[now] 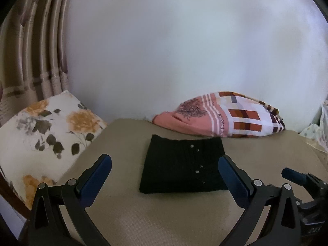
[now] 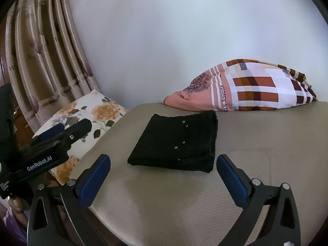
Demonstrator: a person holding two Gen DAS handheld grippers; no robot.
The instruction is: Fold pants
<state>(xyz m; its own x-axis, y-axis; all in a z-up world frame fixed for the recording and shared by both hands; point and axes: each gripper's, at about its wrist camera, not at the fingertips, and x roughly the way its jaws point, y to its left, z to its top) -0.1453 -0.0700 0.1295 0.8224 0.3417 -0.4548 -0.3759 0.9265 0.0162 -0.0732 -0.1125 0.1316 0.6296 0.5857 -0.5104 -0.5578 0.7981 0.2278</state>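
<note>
Black pants lie folded into a compact rectangle on the beige mat, with small silver studs on top. They also show in the right wrist view. My left gripper is open and empty, held just short of the pants' near edge. My right gripper is open and empty, a little back from the pants. The right gripper shows at the right edge of the left wrist view. The left gripper body shows at the left of the right wrist view.
A floral pillow lies left of the mat. A pink and plaid pillow lies behind the pants against the white wall. Striped curtains hang at the far left. The mat extends right.
</note>
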